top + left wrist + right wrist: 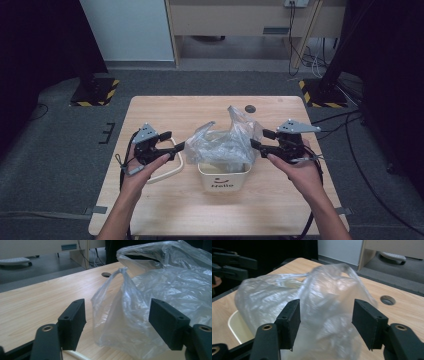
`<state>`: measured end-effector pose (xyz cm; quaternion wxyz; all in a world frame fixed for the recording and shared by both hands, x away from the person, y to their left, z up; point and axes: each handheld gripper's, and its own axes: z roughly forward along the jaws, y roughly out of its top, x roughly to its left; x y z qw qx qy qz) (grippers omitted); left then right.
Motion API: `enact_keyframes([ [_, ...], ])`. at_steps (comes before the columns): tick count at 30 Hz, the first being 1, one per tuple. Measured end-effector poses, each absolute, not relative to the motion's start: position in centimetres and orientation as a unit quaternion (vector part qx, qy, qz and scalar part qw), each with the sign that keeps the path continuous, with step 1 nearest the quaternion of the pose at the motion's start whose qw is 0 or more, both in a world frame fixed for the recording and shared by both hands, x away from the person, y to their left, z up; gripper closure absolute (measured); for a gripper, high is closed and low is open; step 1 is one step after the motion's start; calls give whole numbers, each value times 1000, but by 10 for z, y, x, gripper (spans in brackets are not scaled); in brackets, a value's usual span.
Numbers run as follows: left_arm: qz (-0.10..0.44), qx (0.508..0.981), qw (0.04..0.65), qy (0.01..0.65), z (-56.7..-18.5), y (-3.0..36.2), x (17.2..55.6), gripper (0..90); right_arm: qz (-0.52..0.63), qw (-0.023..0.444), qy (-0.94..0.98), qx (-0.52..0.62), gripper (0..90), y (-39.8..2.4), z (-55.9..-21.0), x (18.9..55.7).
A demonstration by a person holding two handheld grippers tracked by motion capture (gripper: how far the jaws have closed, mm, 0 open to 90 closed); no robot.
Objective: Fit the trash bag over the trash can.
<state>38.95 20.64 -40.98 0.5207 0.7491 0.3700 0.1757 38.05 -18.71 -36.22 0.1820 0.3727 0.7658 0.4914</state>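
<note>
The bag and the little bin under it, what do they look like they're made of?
The bag looks like thin clear plastic film: see-through, crinkled, glossy highlights. The bin seems to be cream moulded plastic, smooth and matte, with "Hello" printed on its front; its look does not settle it.

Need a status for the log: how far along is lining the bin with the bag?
Looks done: the clear plastic bag sits in the small cream bin on the wooden table, bunched and sticking up above the rim. In hand: nothing; the left gripper and right gripper flank the bag with jaws open, pads off the plastic. Likely left: spreading the bag's edge over the rim.
</note>
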Motion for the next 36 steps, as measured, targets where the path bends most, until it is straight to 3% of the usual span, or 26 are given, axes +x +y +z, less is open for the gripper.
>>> enact_keyframes([
  [4,171,756,516,365,-412,198,392,273,483,172,778,364,371,-173,-363,384],
  [8,168,762,512,358,-415,193,393,273,462,155,792,368,439,-166,-370,389],
  [14,166,761,519,352,-414,192,390,275,436,143,814,357,805,-167,-383,388],
  [17,169,760,521,349,-412,192,389,276,439,144,814,350,890,-168,-386,384],
  [30,136,770,516,349,-418,186,401,287,459,142,813,328,900,-173,-388,374],
  [36,115,788,498,343,-420,185,401,455,462,141,816,318,900,-176,-389,368],
])
